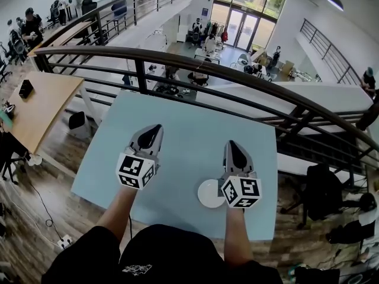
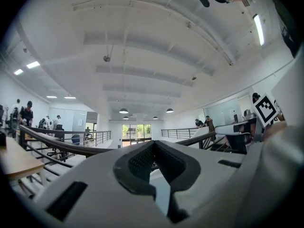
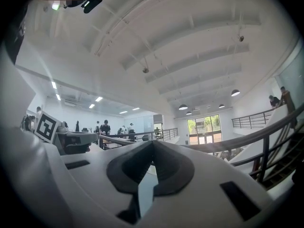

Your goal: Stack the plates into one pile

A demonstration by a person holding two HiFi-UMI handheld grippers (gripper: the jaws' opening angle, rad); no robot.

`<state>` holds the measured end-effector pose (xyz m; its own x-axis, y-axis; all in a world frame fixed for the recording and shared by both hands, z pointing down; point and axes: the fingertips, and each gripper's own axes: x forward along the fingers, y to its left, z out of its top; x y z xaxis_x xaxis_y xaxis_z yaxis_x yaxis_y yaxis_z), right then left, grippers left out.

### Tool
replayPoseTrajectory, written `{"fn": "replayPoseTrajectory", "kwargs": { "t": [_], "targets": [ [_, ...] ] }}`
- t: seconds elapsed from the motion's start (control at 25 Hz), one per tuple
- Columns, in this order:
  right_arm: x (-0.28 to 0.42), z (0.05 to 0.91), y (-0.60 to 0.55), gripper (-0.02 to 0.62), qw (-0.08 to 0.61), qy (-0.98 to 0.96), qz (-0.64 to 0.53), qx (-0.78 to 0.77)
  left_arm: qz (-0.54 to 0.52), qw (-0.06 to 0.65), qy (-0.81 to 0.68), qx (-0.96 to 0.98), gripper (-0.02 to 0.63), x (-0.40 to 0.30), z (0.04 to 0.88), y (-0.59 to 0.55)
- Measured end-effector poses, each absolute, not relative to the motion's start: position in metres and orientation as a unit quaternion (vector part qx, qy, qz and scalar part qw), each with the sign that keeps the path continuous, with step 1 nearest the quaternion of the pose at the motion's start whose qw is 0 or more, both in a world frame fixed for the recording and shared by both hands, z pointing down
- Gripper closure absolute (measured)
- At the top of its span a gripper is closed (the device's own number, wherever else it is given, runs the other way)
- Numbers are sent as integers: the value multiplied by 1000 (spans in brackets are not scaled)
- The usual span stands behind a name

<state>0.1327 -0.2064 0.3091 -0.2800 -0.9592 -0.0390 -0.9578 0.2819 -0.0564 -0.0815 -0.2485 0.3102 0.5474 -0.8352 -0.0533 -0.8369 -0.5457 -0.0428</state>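
Forearms (image 1: pixel 118 210) are reaching out over the table (image 1: pixel 177 117), holding the left gripper (image 1: pixel 156 128) and right gripper (image 1: pixel 231 144) level, both fully closed on nothing. White plate (image 1: pixel 207 194) is lying by the table's near edge, partly under the right gripper's back end; one plate or a pile, cannot tell. Judging it stiff, light, glazed-slippery and chippable, so pinching the rim, one jaw over and one under, is looking safest.
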Motion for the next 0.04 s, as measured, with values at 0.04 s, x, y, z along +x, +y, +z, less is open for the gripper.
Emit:
{"fn": "replayPoseTrajectory", "kwargs": {
  "t": [0.04],
  "targets": [
    [134, 309, -207, 588, 32, 799, -11, -600, 13, 31, 474, -880, 598, -83, 311, -248]
  ]
}}
